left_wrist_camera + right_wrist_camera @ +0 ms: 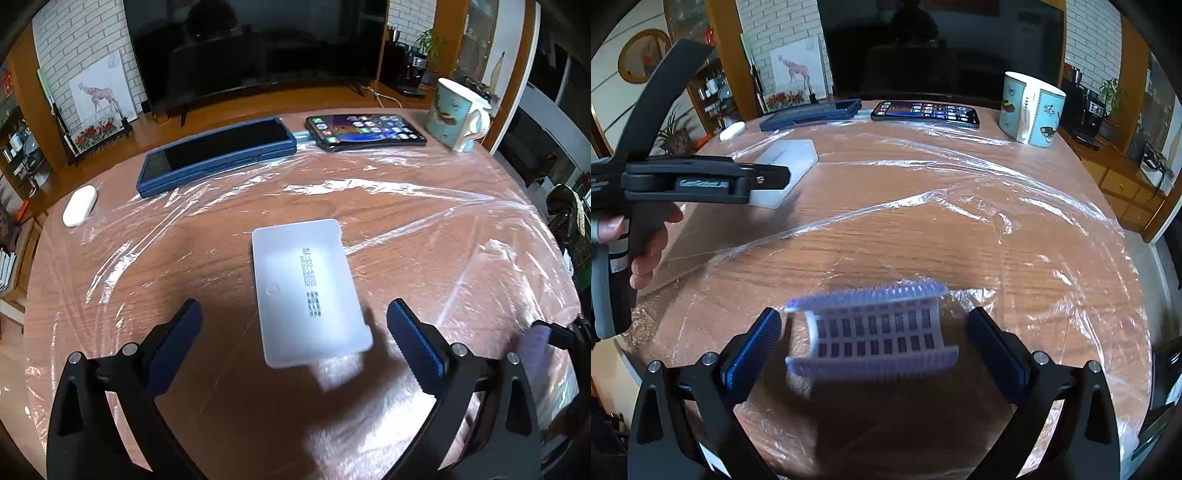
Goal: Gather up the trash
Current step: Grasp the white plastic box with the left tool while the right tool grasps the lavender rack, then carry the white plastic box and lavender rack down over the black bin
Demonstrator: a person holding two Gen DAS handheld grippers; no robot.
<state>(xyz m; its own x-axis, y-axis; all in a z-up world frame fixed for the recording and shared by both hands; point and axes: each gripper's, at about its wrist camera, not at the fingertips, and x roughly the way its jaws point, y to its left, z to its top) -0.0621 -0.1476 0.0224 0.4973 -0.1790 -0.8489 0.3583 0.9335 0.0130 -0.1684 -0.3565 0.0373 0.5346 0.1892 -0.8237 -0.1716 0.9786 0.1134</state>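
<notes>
Left hand-held gripper [294, 332]: I held it spread wide, gripping nothing.
White plastic tray [310, 291]: lay between its fingers, untouched, on the film-covered tabletop [424, 236].
Right hand-held gripper [874, 341]: mine too, released.
Purple-and-white gridded packaging [875, 332]: sat loose between its fingers.
Mug [1030, 109]: far ahead, right.
</notes>
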